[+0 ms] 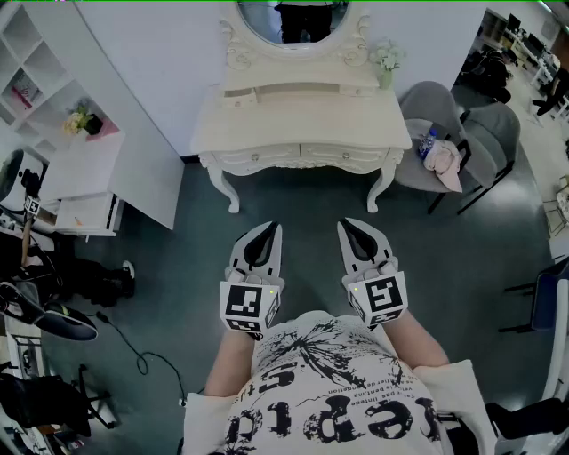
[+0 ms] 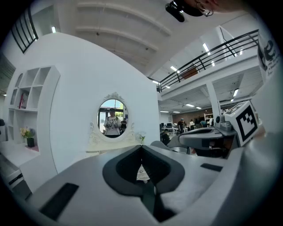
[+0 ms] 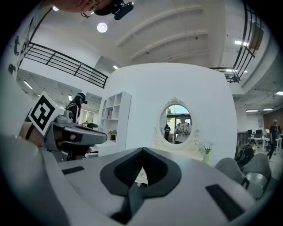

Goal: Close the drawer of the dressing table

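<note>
Right, the dressing table (image 1: 302,124) stands against the wall ahead of you, with its oval mirror (image 1: 298,19) on top and a grey chair (image 1: 431,111) just beside its right end. The drawer fronts (image 1: 258,158) run under the tabletop; I can't tell whether any stands out. Your left gripper (image 1: 269,228) and right gripper (image 1: 346,225) are side by side near your chest, roughly level and well apart from the table. Both have their jaws pressed together with nothing between them.
</note>
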The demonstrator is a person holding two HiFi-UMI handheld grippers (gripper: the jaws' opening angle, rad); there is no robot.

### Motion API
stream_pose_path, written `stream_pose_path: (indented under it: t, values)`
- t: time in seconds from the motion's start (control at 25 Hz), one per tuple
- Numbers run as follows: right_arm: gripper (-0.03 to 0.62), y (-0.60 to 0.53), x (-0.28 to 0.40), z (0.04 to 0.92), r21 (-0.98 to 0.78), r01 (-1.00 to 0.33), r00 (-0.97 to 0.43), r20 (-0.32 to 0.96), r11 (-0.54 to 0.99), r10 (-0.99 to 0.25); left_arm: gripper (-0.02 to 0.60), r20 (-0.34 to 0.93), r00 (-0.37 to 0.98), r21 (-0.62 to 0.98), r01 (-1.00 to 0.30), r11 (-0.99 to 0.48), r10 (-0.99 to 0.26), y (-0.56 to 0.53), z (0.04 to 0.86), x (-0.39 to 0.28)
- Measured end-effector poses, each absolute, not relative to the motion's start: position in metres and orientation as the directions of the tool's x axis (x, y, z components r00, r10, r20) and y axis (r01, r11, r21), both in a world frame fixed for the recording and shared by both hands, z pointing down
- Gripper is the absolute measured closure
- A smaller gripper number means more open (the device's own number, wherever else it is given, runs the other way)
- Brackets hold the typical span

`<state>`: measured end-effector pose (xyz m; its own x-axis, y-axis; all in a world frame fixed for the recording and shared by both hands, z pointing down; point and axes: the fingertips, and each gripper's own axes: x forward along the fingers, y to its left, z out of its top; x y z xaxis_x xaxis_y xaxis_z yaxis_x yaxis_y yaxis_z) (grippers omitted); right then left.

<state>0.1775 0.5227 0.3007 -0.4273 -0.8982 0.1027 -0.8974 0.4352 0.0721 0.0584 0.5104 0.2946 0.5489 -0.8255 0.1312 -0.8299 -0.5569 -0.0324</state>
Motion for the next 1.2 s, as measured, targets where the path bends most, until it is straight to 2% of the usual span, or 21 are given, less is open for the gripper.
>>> stream_pose_path:
  t: [0.68,1.2]
  values:
    - [0.579,0.517,0.165,0.31,0.07,-0.899,-0.421,0.131,0.432,-0.898,0.563,0.139,0.558,0.003,-0.827,-0.563,-0.818,0.506,0.304,0.047]
    - [0.579,0.517,0.077,0.325,0.023,-0.934,-0.348,0.153,0.355,-0.925,0.563,0.167,0.616,0.038,-0.784,-0.619,-0.77,0.499,0.323,-0.048]
